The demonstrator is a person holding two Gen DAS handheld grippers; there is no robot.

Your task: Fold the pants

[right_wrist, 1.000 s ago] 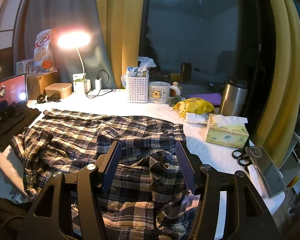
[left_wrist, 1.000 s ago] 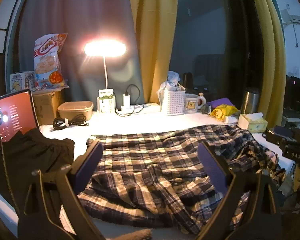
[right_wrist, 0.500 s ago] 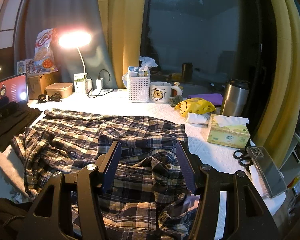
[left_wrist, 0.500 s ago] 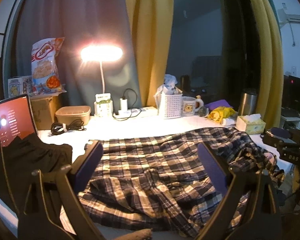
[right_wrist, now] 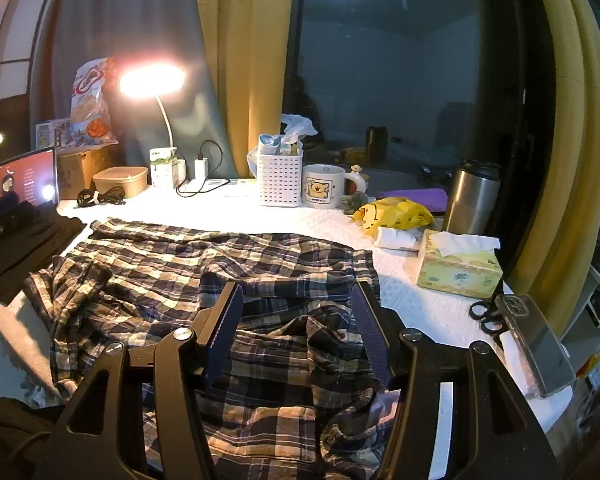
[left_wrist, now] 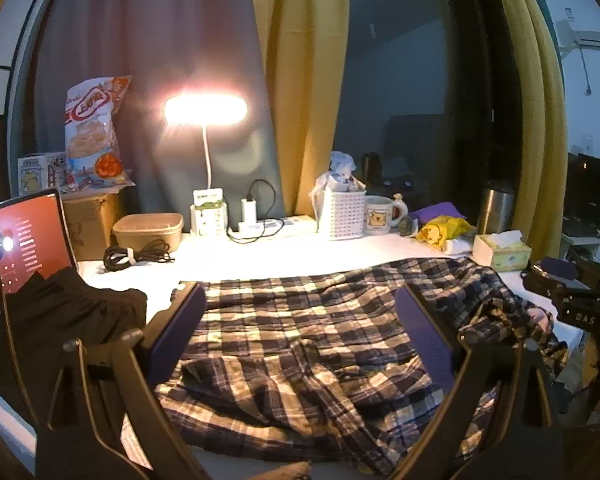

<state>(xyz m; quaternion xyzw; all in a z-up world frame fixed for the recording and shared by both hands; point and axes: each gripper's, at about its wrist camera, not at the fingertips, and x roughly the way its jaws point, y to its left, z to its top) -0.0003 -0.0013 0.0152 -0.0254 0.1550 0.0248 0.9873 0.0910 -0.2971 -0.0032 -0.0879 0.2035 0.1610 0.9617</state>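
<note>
Two grippers, both above the near edge of the white-covered worktop (right_wrist: pixel 428 312). Left gripper (left_wrist: pixel 300 320): two purple-padded fingers (left_wrist: pixel 180 328) spread wide, nothing between them. Right gripper (right_wrist: pixel 296 324): two dark-padded fingers (right_wrist: pixel 370 332) also apart, holding nothing, hovering over cloth

One pair of dark blue and cream plaid cotton pants (right_wrist: pixel 172 264), (left_wrist: pixel 300 336), lying unfolded and rumpled across the worktop, long axis left to right; bunched, wrinkled fabric under the right gripper, flatter toward the far edge. Which end is the waist, cannot tell

One black garment (left_wrist: pixel 60 320) heaped just left of the pants. One red-screened tablet (left_wrist: pixel 16 248) upright behind it

Right side: one yellow tissue box (right_wrist: pixel 456 272), one black-handled scissors (right_wrist: pixel 486 314), one phone in a clear case (right_wrist: pixel 534 344)

Far row: one lit white desk lamp (left_wrist: pixel 206 110), one brown lidded tub (left_wrist: pixel 148 230), one coiled black cable (left_wrist: pixel 136 256), one white perforated basket (right_wrist: pixel 280 176), one bear-print mug (right_wrist: pixel 324 186), one steel tumbler (right_wrist: pixel 474 196), one snack bag (left_wrist: pixel 92 132)
</note>
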